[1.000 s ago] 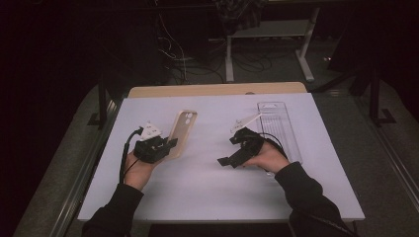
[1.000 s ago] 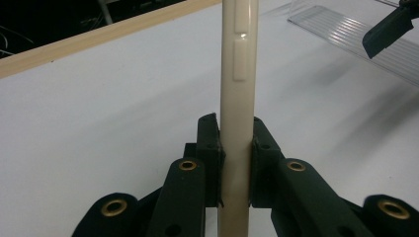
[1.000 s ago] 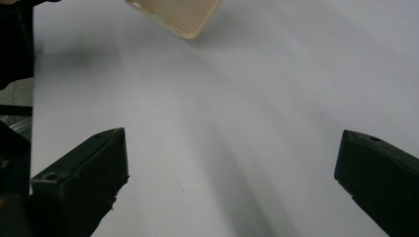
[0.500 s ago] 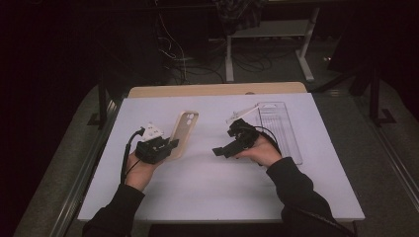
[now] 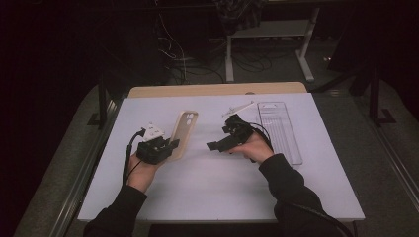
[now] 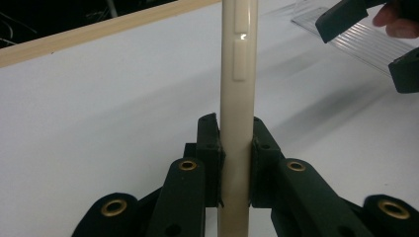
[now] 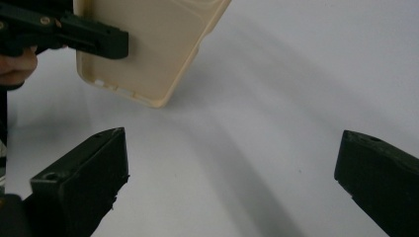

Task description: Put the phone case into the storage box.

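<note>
A cream phone case point(image 5: 184, 134) is held edge-up above the white table, a little left of centre in the high view. My left gripper point(image 5: 170, 147) is shut on its near end; in the left gripper view both black pads clamp the case's edge point(image 6: 237, 113). My right gripper point(image 5: 216, 145) hovers just right of the case with its jaws wide apart and nothing between them. In the right gripper view the case point(image 7: 153, 44) hangs ahead at upper left, with the left gripper's jaw across it.
A clear ribbed plastic tray point(image 5: 279, 129) lies at the right of the white table top point(image 5: 207, 192). A small white tool point(image 5: 237, 108) rests behind the right hand. A wooden edge point(image 5: 217, 89) runs along the table's far side.
My right gripper has moved left toward the phone case. The left gripper and the case have stayed in place.
</note>
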Demonstrator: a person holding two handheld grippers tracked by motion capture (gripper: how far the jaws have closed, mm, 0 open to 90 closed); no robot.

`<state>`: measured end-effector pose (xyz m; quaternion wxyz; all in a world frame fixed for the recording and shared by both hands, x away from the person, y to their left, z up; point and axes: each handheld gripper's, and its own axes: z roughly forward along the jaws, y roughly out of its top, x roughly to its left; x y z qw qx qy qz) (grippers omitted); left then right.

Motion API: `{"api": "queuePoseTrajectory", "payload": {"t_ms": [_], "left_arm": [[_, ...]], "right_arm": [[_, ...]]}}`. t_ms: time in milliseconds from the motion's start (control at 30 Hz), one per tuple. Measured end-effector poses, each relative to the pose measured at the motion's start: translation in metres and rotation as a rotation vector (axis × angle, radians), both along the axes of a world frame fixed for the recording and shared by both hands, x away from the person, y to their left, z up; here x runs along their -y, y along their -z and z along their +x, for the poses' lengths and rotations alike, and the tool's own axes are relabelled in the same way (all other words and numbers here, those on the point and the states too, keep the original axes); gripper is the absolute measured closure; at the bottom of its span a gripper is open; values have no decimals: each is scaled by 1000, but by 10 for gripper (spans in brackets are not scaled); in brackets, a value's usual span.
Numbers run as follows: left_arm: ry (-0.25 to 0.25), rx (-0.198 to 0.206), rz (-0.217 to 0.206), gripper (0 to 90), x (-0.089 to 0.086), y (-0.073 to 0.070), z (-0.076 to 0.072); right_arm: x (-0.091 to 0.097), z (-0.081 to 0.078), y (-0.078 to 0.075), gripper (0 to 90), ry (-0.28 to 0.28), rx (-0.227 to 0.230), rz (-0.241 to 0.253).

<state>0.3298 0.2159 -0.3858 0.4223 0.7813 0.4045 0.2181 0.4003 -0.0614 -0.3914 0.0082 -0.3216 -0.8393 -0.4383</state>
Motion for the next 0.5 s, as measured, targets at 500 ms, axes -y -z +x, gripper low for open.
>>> {"api": "queuePoseTrajectory", "payload": {"t_ms": [500], "left_arm": [[-18,-9,3,797,9,1,-4]], "right_arm": [[-6,0,10,0,-28,-26,50]]}}
